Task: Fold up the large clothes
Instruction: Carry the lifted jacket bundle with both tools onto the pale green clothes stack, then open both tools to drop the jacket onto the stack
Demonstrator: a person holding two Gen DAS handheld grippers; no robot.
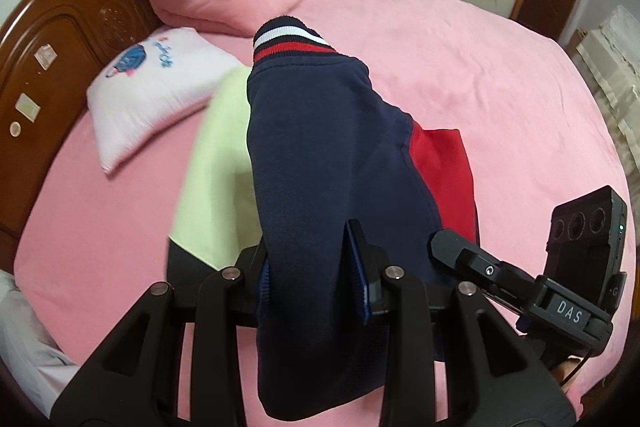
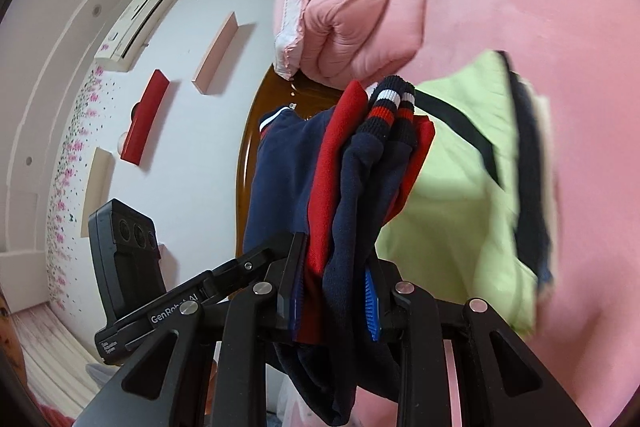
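Left gripper [image 1: 316,267] has its jaws pinching the navy-and-red fleece sweatshirt with striped ribbed cuffs [image 1: 320,147], lifted over the pink plush bed [image 1: 500,99], a lime-green garment [image 1: 216,163] beneath; right gripper [image 2: 334,291] has its jaws pinching bunched folds of the same sweatshirt

Right gripper [image 2: 334,291] is clamped on a bunched navy and red jacket [image 2: 352,179], striped cuffs [image 2: 394,109] sticking out the far end. A lime green garment [image 2: 452,187] sits just behind it over the pink bed [image 2: 560,7]. Folded pink quilt [image 2: 360,23] beyond, and an air conditioner [image 2: 138,15] on the wall.
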